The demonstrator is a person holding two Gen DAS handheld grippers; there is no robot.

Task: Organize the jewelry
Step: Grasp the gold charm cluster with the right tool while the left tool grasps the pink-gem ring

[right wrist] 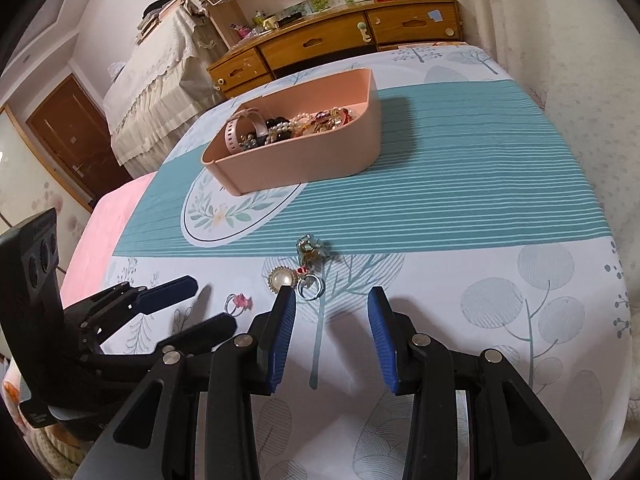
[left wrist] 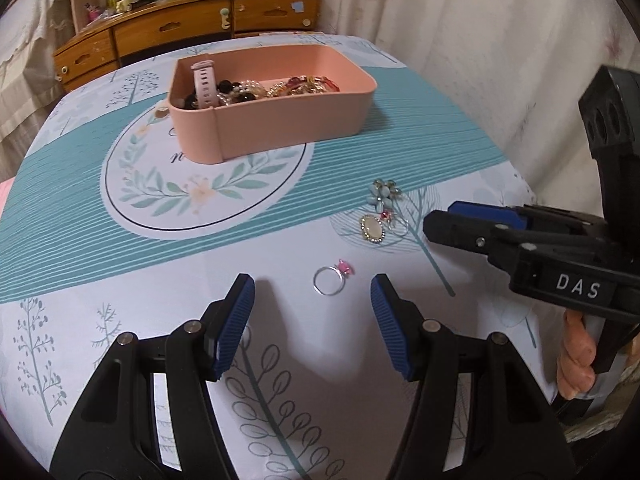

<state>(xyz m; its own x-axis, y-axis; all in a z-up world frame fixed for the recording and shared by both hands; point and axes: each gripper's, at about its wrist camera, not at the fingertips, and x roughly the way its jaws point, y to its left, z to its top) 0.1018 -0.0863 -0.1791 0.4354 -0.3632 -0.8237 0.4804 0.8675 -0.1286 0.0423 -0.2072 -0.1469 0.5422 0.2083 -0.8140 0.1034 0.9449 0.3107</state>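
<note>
A pink tray (left wrist: pixel 280 120) sits far back on the table (left wrist: pixel 400 120), on a round leaf print in the cloth. Inside it, at the left end, stands a pale pink watch strap (left wrist: pixel 203 84); dark and pearl beads (left wrist: pixel 240 90) fill the middle, and gold and red pieces (left wrist: pixel 308 85) lie toward the right end.

Nearer, 4 loose pieces lie on the cloth. A silver ring with a pink stone (left wrist: pixel 332 278) rests just ahead of the left gripper (left wrist: pixel 313 292), between the lines of its 2 blue pads, untouched; the jaws stand wide with nothing in them. To the far right of that ring are a pearl brooch (left wrist: pixel 373 229), a small ring with a red stone (left wrist: pixel 394 222) touching it, and a blue flower brooch (left wrist: pixel 380 192) beyond them.

The right gripper (right wrist: pixel 332 300) hovers with its jaws moderately apart and empty; the small ring and the pearl brooch lie just beyond its left pad (right wrist: pixel 285 320). A hand (left wrist: pixel 576 360) grips its handle.
</note>
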